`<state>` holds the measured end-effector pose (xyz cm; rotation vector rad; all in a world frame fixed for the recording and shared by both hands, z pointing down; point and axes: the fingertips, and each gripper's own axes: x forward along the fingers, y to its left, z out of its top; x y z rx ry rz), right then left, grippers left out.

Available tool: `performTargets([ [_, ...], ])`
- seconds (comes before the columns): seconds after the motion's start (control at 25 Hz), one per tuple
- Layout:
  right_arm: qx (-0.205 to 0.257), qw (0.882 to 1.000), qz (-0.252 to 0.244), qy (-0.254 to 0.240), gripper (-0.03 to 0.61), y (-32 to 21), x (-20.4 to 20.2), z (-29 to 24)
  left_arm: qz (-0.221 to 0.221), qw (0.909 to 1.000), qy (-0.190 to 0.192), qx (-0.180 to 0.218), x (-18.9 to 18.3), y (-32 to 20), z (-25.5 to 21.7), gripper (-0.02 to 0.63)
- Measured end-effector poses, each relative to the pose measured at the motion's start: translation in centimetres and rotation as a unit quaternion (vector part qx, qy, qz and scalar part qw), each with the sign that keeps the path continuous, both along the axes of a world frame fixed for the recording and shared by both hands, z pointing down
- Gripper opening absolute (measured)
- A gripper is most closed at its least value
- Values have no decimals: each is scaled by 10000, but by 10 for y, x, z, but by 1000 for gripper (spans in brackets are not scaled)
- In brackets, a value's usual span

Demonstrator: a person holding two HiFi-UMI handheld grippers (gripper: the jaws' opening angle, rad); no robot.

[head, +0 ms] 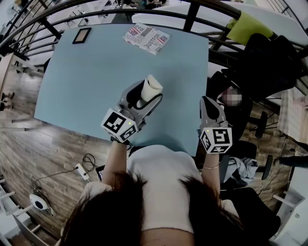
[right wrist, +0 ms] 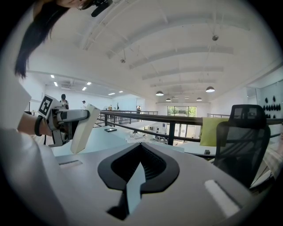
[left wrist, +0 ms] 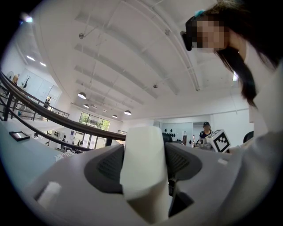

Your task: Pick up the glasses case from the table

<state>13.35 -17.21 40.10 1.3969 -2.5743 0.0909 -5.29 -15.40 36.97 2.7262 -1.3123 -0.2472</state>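
Holds the left gripper (head: 143, 98) up over the near part of the pale blue table (head: 82, 86), jaws pinching a white glasses case (head: 151, 88) from both sides. Carries the glasses case clear of the tabletop, tilted, with its far end poking out past the fingertips. Seen along those jaws, fills the gap between the two dark pads (left wrist: 106, 167), both pressed against its sides. Holds the right gripper (head: 210, 104) off the table's right edge, well apart from the case, jaws pressed together at the tips with nothing between them. Lying on the far side of the table: a printed packet (head: 146, 37) and, well to its left, a small dark frame (head: 82, 35). Beyond the table, a black railing (head: 192, 14) and a black chair (head: 262, 67) with a yellow-green cloth (head: 248, 26) over its back.
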Motion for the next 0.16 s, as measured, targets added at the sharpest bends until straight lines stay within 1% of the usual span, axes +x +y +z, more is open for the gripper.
performTargets([
  [0.16, -11, 10000, 5, -24, 2, -1, 0, 0, -11, 10000, 2, -3, -2, -1, 0, 341],
])
